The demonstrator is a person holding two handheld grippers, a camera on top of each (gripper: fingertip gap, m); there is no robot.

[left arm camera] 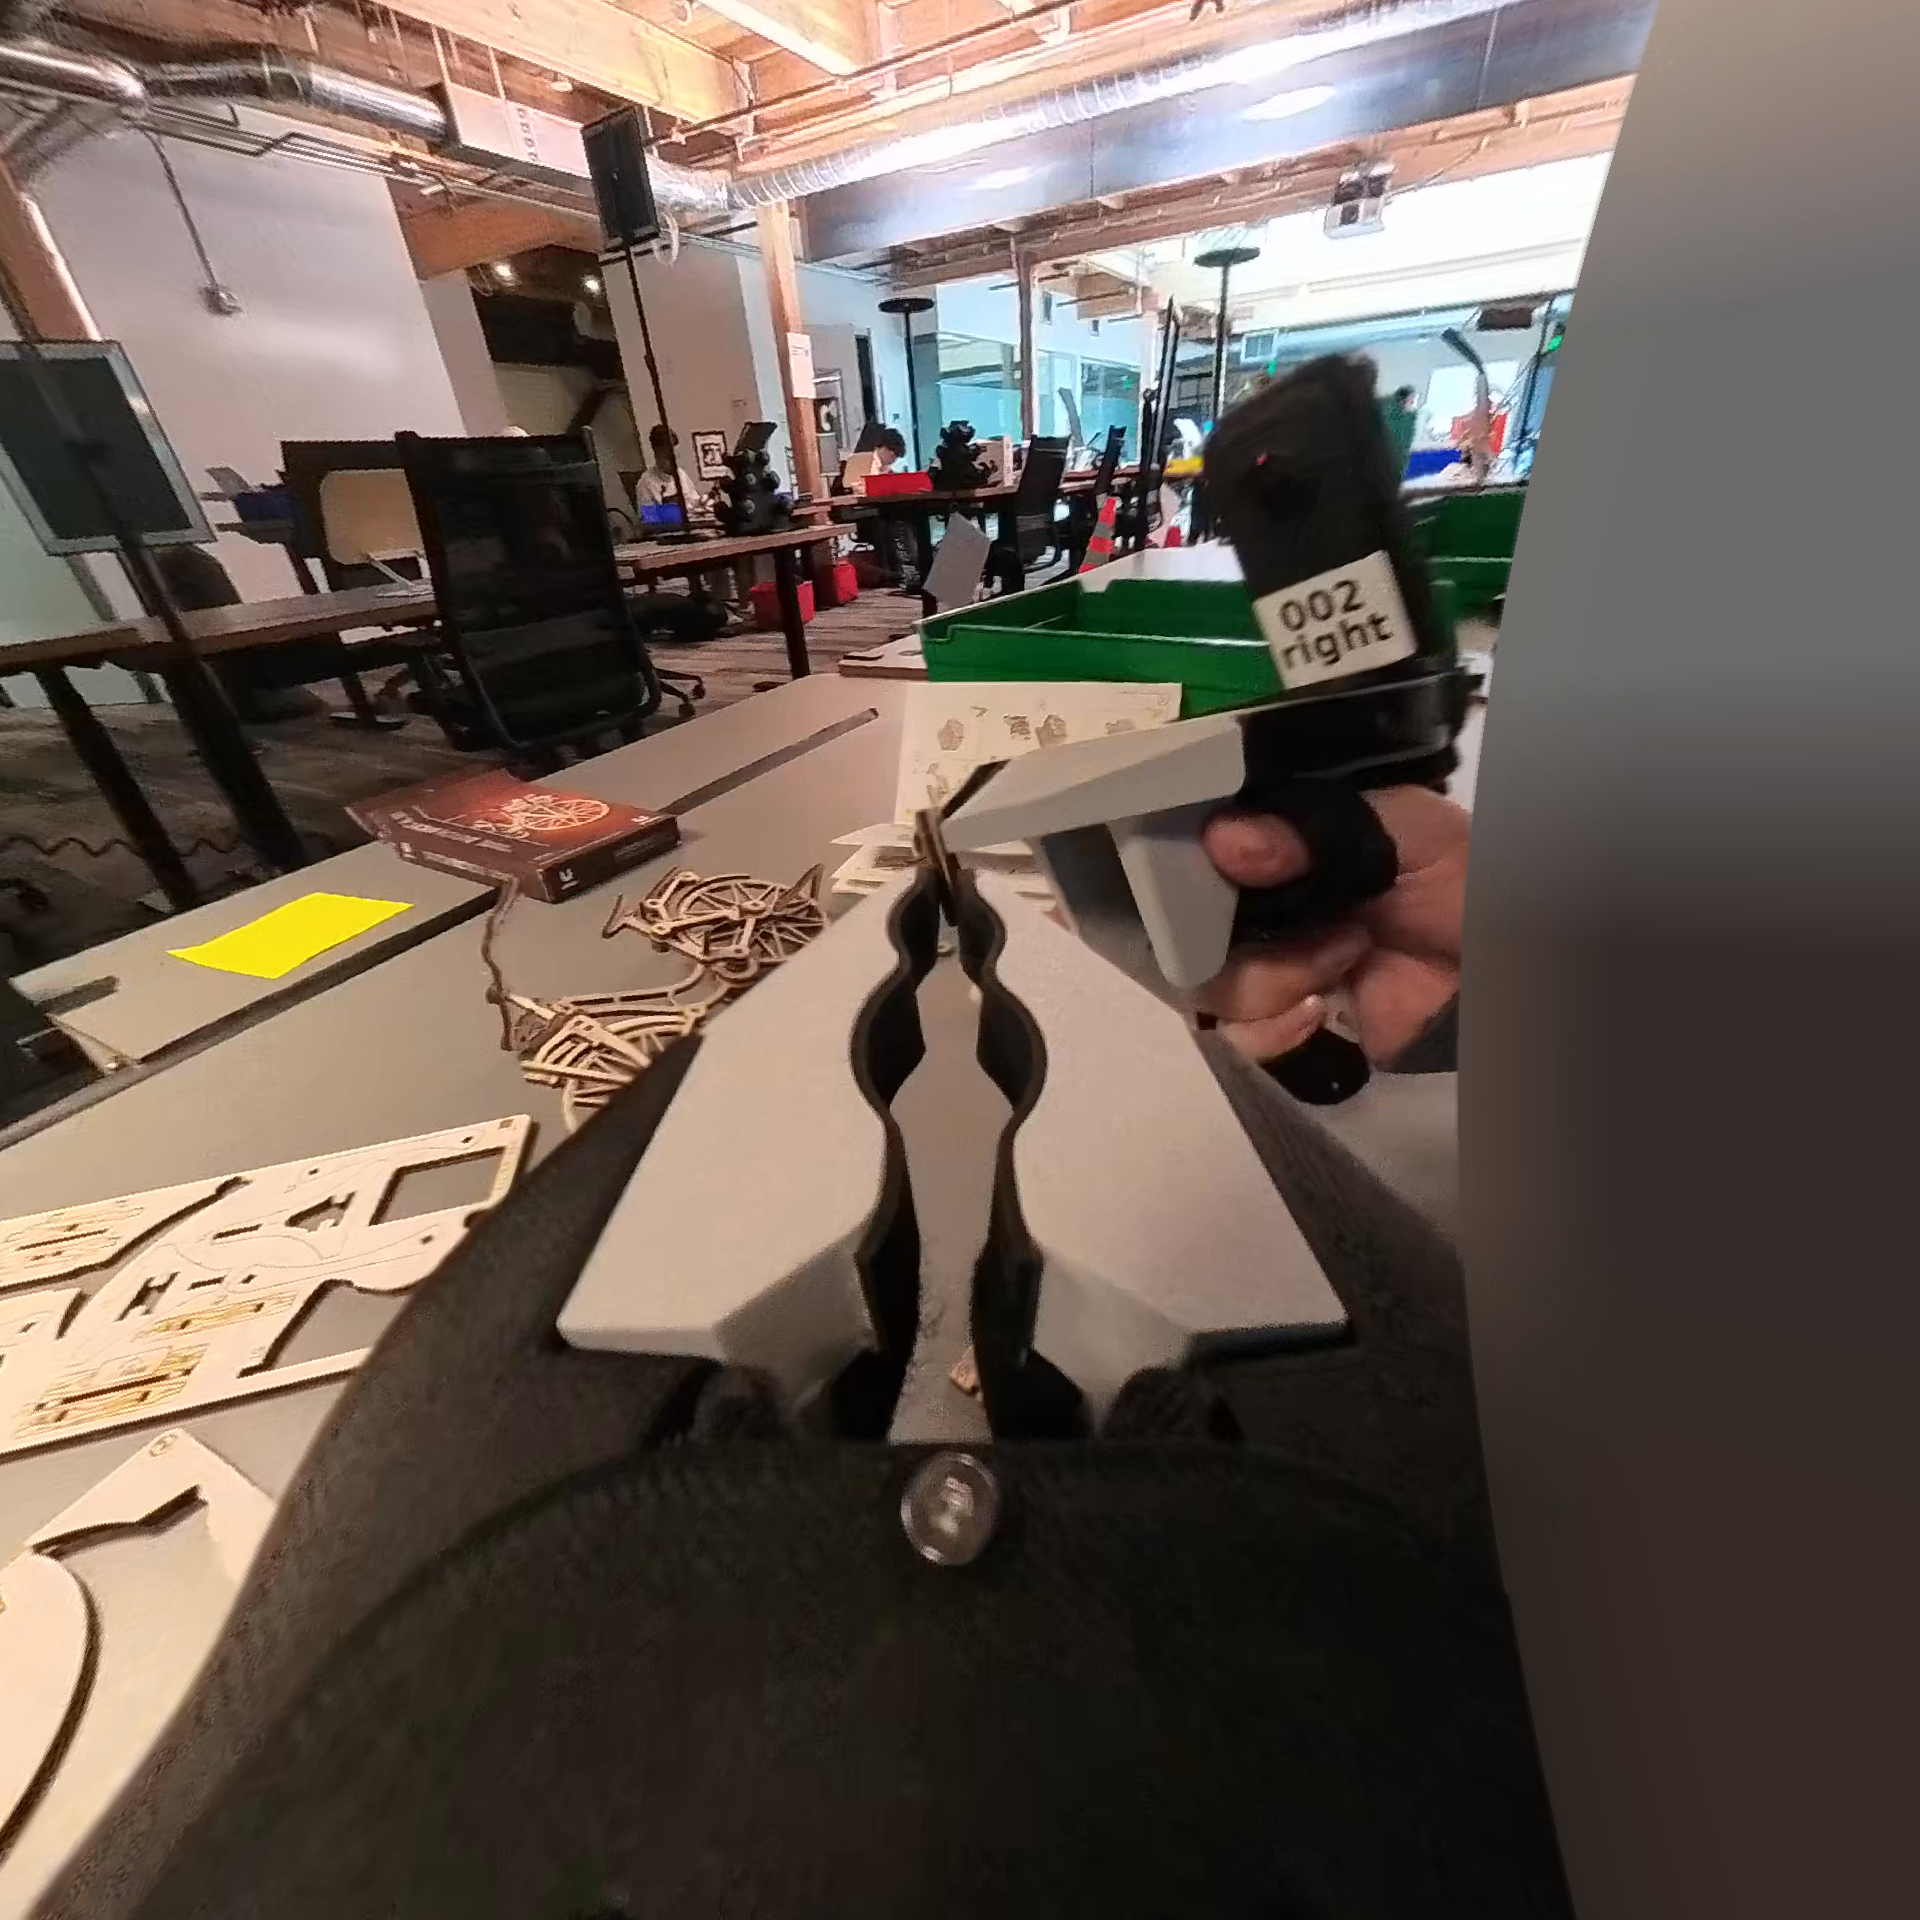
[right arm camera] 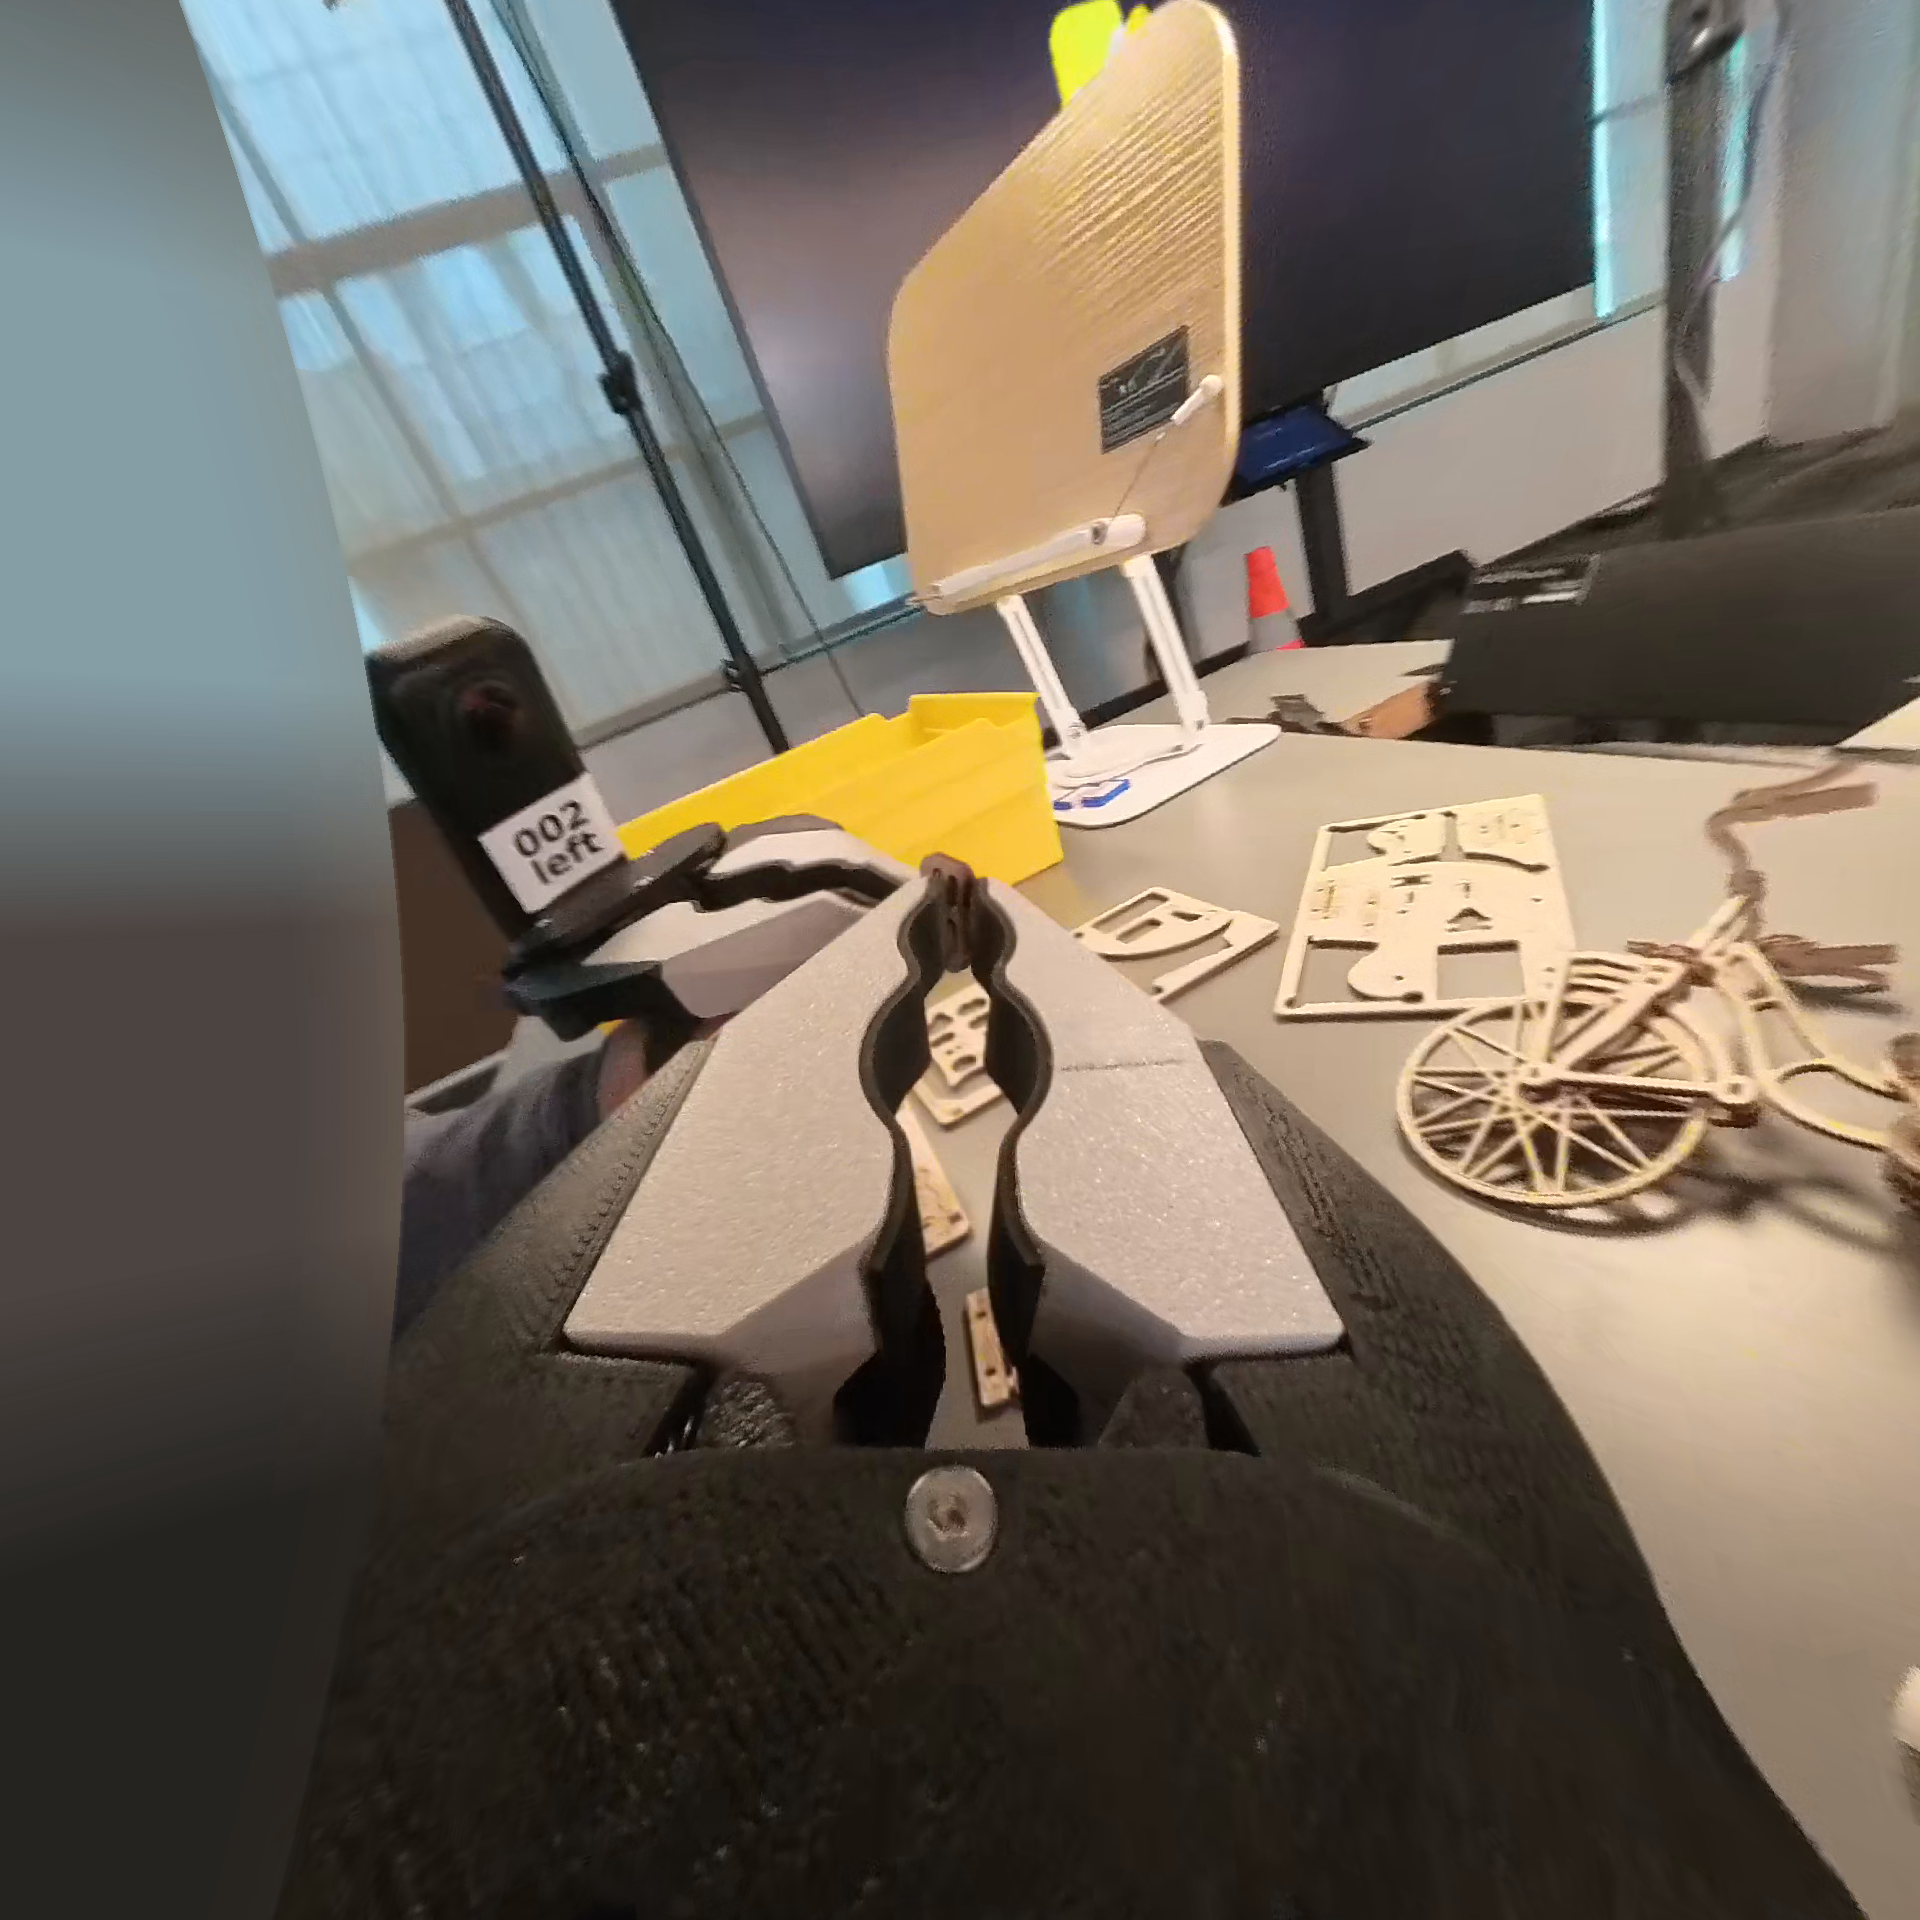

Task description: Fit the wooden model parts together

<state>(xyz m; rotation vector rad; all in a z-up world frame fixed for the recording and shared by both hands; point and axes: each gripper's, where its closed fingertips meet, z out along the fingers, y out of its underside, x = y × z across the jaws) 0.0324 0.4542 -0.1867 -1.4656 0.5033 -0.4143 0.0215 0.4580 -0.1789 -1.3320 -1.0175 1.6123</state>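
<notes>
My left gripper (left arm camera: 940,883) is shut on a small thin wooden part (left arm camera: 928,844) held above the grey table. My right gripper (right arm camera: 951,899) is shut on a small dark wooden part (right arm camera: 951,881). The two grippers meet tip to tip, so the parts touch. The right gripper (left arm camera: 966,819) comes in from the right in the left wrist view, held by a hand. The left gripper (right arm camera: 790,873) comes in from the left in the right wrist view. A built wooden bicycle model (left arm camera: 675,966) lies on the table; it also shows in the right wrist view (right arm camera: 1590,1070).
Laser-cut part sheets (left arm camera: 208,1278) (right arm camera: 1423,904) and loose pieces (right arm camera: 1174,930) lie on the table (left arm camera: 436,1049). A dark kit box (left arm camera: 520,831), a yellow note (left arm camera: 291,932), an instruction sheet (left arm camera: 1039,727) and a green bin (left arm camera: 1091,634) stand farther off. A yellow bin (right arm camera: 883,790) and a book stand (right arm camera: 1070,312) stand behind. Only a small space, under 4 cm, lies between the two pairs of fingers.
</notes>
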